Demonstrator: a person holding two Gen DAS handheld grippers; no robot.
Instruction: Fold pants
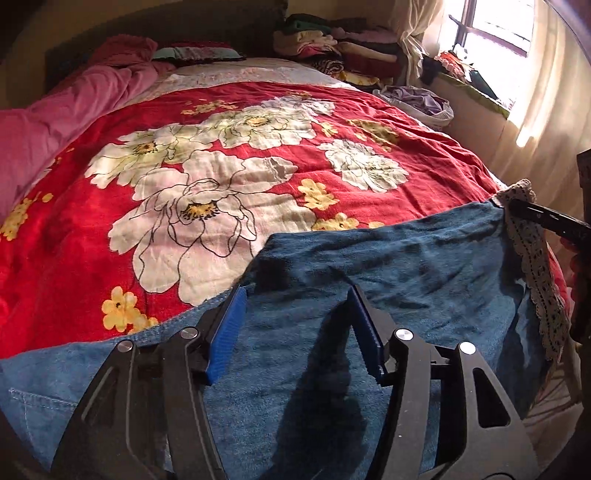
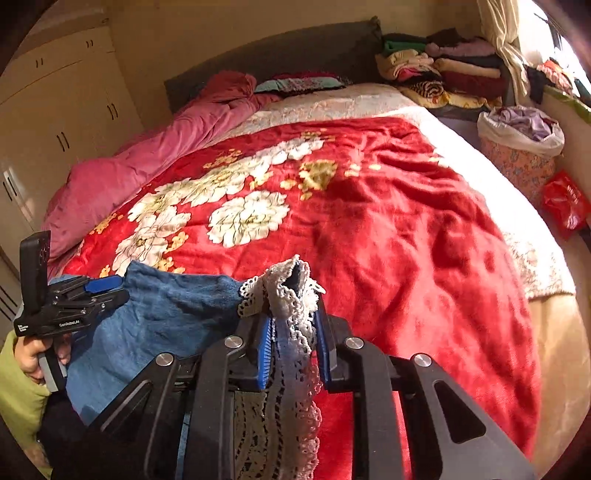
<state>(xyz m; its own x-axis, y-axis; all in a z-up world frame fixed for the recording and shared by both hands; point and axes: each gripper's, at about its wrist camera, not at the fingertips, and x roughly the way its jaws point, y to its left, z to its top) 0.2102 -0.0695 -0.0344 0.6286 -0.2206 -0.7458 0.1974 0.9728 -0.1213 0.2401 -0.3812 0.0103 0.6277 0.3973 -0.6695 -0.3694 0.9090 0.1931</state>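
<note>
Bed (image 2: 546, 266), w/ red floral blanket (image 1: 229, 177) over most of it; cream cover (image 2: 369, 103) showing at 12 o'clock end and along 3 o'clock edge. Pink duvet (image 2: 147, 162) bunched along 9–10 o'clock side, running to dark headboard (image 2: 280, 48); small teal/dark pillow (image 1: 199, 53) at head. Stack of folded clothes (image 2: 443, 70) at 1 o'clock, beside curtain (image 2: 506, 40) and window (image 1: 491, 26). Basket w/ lilac laundry (image 2: 524, 136) at 2 o'clock off bed's edge; red bag (image 2: 565, 203) just below it. Cream wardrobe doors (image 2: 62, 110) at 9–10 o'clock in right wrist view. Nothing lies on blanket betw. pants and pillow end. Pants (image 1: 388, 258): blue denim, lace-trimmed hem (image 2: 291, 295), at 6 o'clock end of bed, partly lifted, upper layer's edge spanning betw. the two grippers; lower layer w/ stitched seam (image 1: 37, 398) flat at 7–8 o'clock in left wrist view. Left gripper (image 1: 299, 328): fingers (image 1: 229, 332) approx. half open, over denim, blue pads apart and not pressing cloth; in right wrist view its tip sits at the fabric's 9 o'clock corner, contact there cannot tell. Right gripper (image 2: 291, 343): fingers (image 2: 264, 350) narrow, clamped on lace hem, lace sticking up above pads and hanging below. Person's hand (image 2: 33, 354) on left gripper's handle, green sleeve (image 2: 18, 402) below.
</note>
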